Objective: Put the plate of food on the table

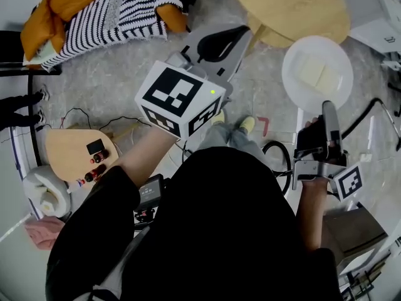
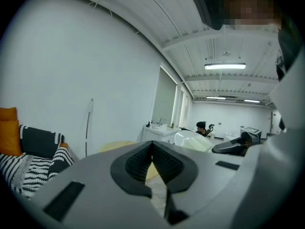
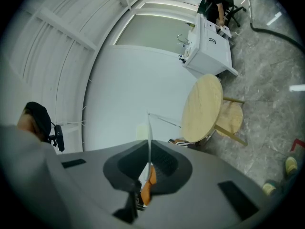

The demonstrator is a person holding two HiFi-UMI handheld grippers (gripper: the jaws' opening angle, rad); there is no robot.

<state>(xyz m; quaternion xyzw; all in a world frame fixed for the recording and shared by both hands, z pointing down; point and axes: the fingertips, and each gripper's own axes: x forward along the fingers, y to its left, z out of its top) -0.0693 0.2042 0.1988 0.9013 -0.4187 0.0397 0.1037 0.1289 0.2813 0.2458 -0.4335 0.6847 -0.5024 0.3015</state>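
Right gripper [image 1: 326, 107] grasping rim of round white plate [image 1: 301, 52] (left gripper [image 2: 152, 149] clenched, empty); keep it level onto round pale-wood table [image 1: 294, 5].

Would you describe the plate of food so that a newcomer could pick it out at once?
Start at the round wooden table at the top of the head view. Just below its edge, over the grey floor, is a white plate held at its rim by the right gripper. Unlike the table, it is white and carries pale flat slices.
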